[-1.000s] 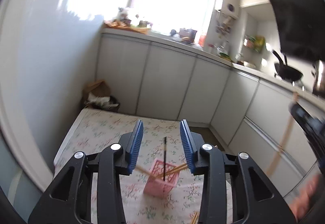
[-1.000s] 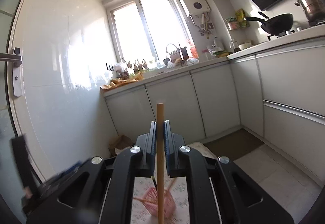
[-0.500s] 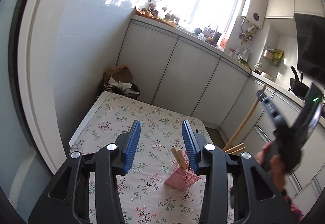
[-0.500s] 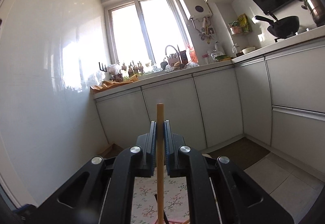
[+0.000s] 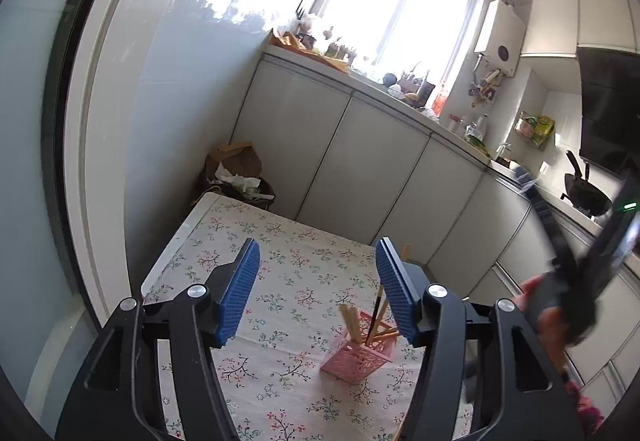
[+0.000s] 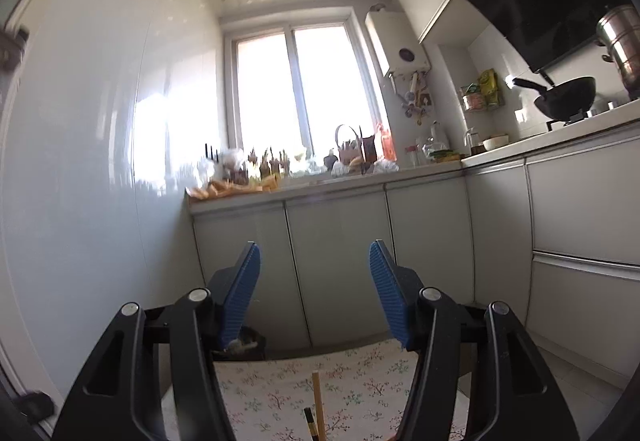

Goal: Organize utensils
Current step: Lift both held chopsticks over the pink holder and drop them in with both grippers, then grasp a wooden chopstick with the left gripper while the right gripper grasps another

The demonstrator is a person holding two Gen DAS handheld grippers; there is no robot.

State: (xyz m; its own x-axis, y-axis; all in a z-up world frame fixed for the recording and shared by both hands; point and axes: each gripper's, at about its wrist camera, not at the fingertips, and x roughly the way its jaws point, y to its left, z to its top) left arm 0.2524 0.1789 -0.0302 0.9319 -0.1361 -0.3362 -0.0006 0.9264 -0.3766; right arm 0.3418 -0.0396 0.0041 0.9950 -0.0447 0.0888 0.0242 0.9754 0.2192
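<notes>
A pink lattice holder (image 5: 356, 355) stands on the flowered tablecloth (image 5: 280, 281). Several wooden chopsticks (image 5: 349, 325) and one black chopstick (image 5: 375, 311) lean in it. My left gripper (image 5: 318, 247) hovers above and before the holder, its jaws opening with nothing between them. My right gripper (image 6: 315, 247) points level over the table, its jaws also opening and empty. Below it a wooden chopstick (image 6: 318, 399) and the black chopstick's tip (image 6: 309, 421) stick up, free of the pads. In the left wrist view the right gripper (image 5: 580, 281) is a blur at the right edge, held by a hand.
A bin with cardboard and paper (image 5: 240, 181) sits past the table's far left corner. Grey cabinets (image 5: 360, 161) run along the back and right under a cluttered counter. A wok (image 6: 568, 99) rests on the stove. Another wooden chopstick (image 5: 399, 433) lies near the table's front edge.
The right gripper's jaws have parted and let go of the wooden chopstick, which now stands lower, below the pads. The left gripper's jaws have widened and it has shifted sideways.
</notes>
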